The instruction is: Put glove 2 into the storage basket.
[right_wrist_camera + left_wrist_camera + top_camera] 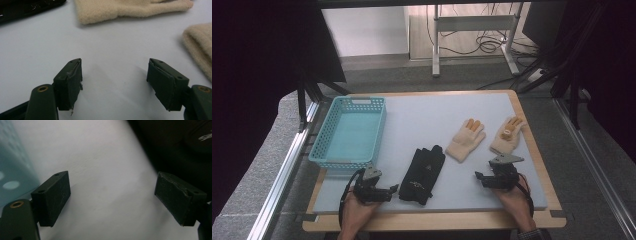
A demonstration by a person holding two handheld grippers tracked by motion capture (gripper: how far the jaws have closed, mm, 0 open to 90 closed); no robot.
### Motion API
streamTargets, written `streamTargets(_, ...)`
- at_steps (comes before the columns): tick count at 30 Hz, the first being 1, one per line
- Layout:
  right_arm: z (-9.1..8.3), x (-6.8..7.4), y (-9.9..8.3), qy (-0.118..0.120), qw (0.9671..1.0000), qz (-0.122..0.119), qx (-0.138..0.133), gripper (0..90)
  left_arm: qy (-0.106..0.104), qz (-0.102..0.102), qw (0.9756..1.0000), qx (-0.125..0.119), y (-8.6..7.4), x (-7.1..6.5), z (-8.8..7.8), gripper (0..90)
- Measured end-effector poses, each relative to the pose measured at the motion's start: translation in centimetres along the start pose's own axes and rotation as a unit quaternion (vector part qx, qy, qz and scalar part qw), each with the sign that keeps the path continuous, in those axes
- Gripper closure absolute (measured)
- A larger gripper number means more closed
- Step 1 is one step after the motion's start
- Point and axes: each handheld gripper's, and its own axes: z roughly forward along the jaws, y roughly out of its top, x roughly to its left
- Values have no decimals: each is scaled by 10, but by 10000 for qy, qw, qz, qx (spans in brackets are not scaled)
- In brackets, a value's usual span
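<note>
A pair of black gloves [422, 175] lies stacked near the front middle of the pale mat. Two cream knit gloves with orange fingertips lie to the right: one [466, 140] nearer the middle, one [508, 135] by the right edge. My left gripper [393, 190] rests open on the mat just left of the black gloves [180, 142], nothing between its jaws. My right gripper [478, 177] stands open in front of the cream gloves, its jaws empty; one cream glove [125, 10] lies ahead and the other [200, 47] to the right.
A turquoise plastic basket [349, 131] stands at the left of the mat, just behind my left gripper, its wall [12, 162] close at the left. The mat [427, 115] lies on a wooden table with metal rails on both sides.
</note>
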Motion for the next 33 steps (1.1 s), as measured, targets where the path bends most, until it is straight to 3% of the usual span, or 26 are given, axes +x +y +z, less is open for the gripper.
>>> streamTargets(4, 0, 0, 0, -8, 10000, 1, -5, 274, 4, 5, 10000, -15, 13, -10, -5, 129)
streamTargets(7, 0, 0, 0, -15, 10000, 7, -15, 272, -12, -119, 9999, -106, 25, -16, -9, 120)
streamTargets(10, 0, 0, 0, -18, 10000, 12, -15, 270, -179, -335, 9992, -157, 37, -20, -10, 96)
streamTargets(15, 0, 0, 0, -21, 10000, 15, -15, 267, -173, -295, 9994, 104, 63, -40, 4, 8)
streamTargets(21, 0, 0, 0, -18, 10000, 9, -13, 263, -159, -198, 9988, 428, 85, -64, 30, 0)
streamTargets(23, 0, 0, 0, -12, 10000, 9, -14, 262, -104, -221, 9984, 509, 88, -71, 38, 0)
streamTargets(26, 0, 0, 0, -3, 10000, 12, -13, 260, 123, -51, 9981, 603, 88, -84, 50, 0)
streamTargets(28, 0, 0, -1, -2, 10000, 10, -13, 258, 385, 41, 9970, 667, 87, -90, 57, 0)
streamTargets(31, 0, 0, -1, -2, 10000, 8, -13, 256, 686, 10, 9945, 796, 84, -87, 61, 0)
streamTargets(33, 0, 0, -1, 2, 10000, 7, -14, 255, 659, -155, 9932, 951, 80, -78, 64, 0)
